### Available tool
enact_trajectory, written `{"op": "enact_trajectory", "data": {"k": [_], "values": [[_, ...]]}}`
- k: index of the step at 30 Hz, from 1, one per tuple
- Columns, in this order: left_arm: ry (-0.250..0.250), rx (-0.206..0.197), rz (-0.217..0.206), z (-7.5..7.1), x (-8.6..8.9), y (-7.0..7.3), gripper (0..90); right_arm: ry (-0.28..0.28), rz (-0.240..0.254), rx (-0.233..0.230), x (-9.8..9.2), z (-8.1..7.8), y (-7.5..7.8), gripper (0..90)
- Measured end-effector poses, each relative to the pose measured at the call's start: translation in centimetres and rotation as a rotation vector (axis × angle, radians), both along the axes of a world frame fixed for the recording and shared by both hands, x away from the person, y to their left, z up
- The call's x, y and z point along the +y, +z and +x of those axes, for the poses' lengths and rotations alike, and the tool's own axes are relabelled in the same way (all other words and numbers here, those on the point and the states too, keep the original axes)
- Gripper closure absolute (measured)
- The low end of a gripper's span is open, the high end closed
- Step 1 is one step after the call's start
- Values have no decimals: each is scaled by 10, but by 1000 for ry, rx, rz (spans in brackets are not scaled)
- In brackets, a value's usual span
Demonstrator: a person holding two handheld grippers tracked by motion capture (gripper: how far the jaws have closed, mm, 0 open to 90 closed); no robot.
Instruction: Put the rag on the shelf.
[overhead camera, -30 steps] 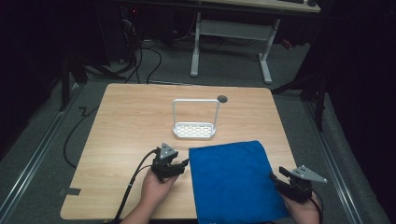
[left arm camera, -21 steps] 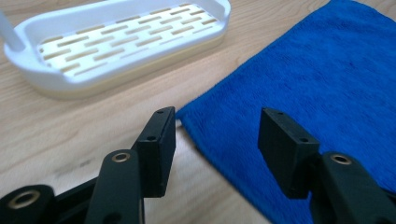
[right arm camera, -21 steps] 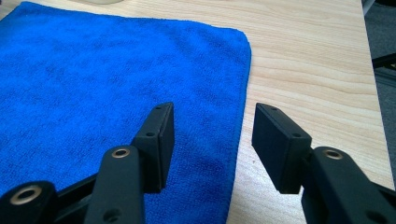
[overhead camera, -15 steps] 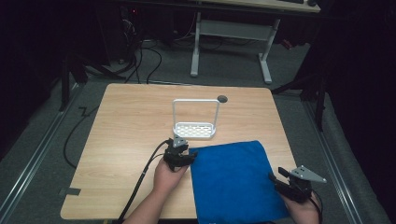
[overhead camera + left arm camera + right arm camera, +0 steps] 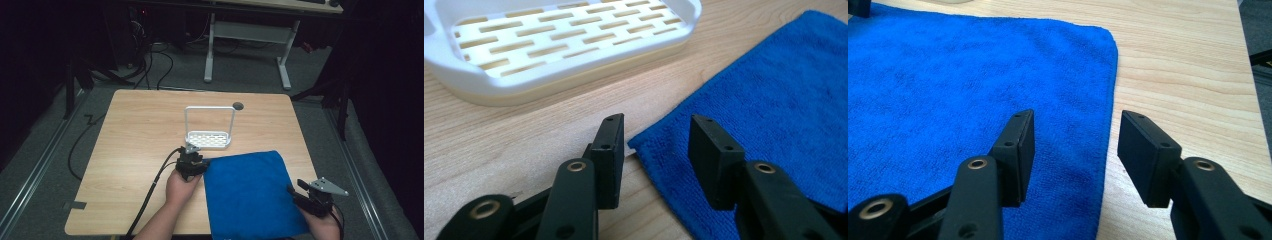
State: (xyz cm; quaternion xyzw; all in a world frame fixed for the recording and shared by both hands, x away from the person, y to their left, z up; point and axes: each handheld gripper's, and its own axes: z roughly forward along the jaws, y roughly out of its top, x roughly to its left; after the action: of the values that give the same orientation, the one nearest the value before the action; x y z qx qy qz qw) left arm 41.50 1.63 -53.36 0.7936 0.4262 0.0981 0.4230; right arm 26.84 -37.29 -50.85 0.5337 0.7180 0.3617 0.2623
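the blue microfibre cloth [image 5: 249, 195] lies flat on the near right part of the pale wooden table [image 5: 140, 140], between the two hand-held tongs. the left gripper [image 5: 655, 150] sits at the cloth's far left corner: in the left gripper view that corner reaches into the gap between the two black jaws, which have just been closing but are not pinching it, with bare wood and a strip of cloth visible between them. in the high view the left gripper [image 5: 196, 161] is just beside the cloth's corner, gripped by the person's left hand [image 5: 181, 187]. the right gripper [image 5: 1074, 142] straddles the cloth's right edge near its near corner, one jaw over the blue fabric and the other over the wood, both spread with nothing pressed between them. in the high view the right gripper [image 5: 302, 196] is at the cloth's lower right edge.

the cloth is a deep, even blue, roughly square with rounded corners and a stitched hem, its nap fine and fuzzy, spread smooth without folds.

just beyond the cloth's far edge stands a white slotted plastic tray with a tall wire-like handle [image 5: 210, 137]. the table has a light wood grain and a small round dark hole [image 5: 238, 106] near its far edge. the room around it is dark, with grey floor, cables, and a white-legged desk frame [image 5: 247, 47] behind.
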Motion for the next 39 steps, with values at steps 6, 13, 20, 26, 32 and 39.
{"op": "enact_trajectory", "data": {"k": [6, 13, 20, 26, 32, 39], "values": [[10, -12, 15, -1, -2, 0, 602, 16, -3, 6, 6, 4, 0, 494], [10, -8, 14, -1, -2, 0, 695, 35, -13, 23, 17, 31, 13, 512], [19, -13, 26, -1, -3, 0, 759, 26, 6, 75, 21, 78, 14, 545], [16, -8, 26, -1, -2, 0, 815, -19, -26, 126, 16, 111, 8, 556], [10, -6, 29, -1, -3, 0, 856, -46, -1, 151, 13, 133, 0, 593], [8, -7, 28, -1, -3, 0, 857, -64, -6, 155, 11, 144, -7, 661]]}}
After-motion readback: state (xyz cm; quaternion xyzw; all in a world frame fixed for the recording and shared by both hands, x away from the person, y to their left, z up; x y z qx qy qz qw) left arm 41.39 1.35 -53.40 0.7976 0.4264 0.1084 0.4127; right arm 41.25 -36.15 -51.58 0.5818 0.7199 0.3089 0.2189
